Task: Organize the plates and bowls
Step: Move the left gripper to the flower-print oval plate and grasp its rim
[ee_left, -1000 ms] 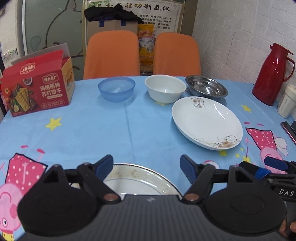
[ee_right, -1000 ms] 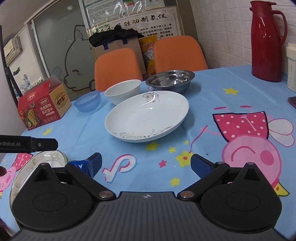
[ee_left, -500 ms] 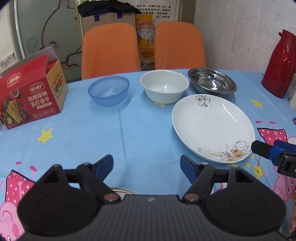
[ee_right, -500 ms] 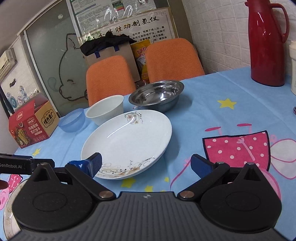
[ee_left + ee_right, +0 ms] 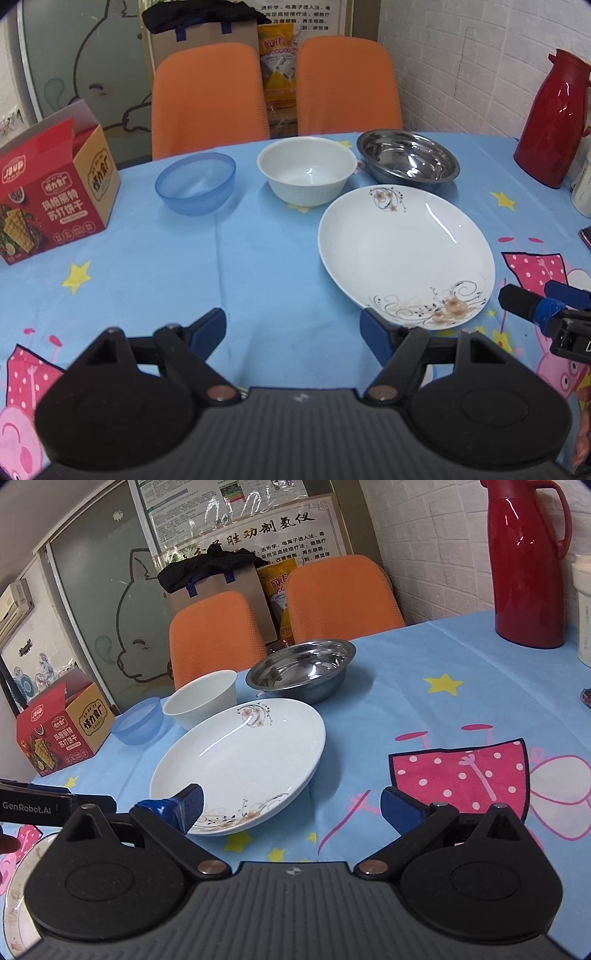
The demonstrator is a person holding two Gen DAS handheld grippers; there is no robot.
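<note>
A white plate with flower print (image 5: pixel 406 254) lies on the blue tablecloth, right of centre. Behind it stand a blue plastic bowl (image 5: pixel 195 182), a white bowl (image 5: pixel 306 173) and a steel bowl (image 5: pixel 408 160). My left gripper (image 5: pixel 291 326) hovers open over bare cloth, its right finger by the plate's near rim. My right gripper (image 5: pixel 293 806) is open too, with its left finger over the near rim of the same plate (image 5: pixel 240 764). A second, gold-rimmed plate (image 5: pixel 16 893) shows at the lower left of the right wrist view.
A red cracker box (image 5: pixel 48 199) stands at the left of the table, and a red thermos (image 5: pixel 554 122) with a white cup at the right. Two orange chairs (image 5: pixel 210 96) are behind the table. A white brick wall runs along the right.
Both grippers have moved forward toward the flower-print plate, which now looks nearer. The gold-rimmed plate has dropped out of the left wrist view. Both jaws stayed as they were.
</note>
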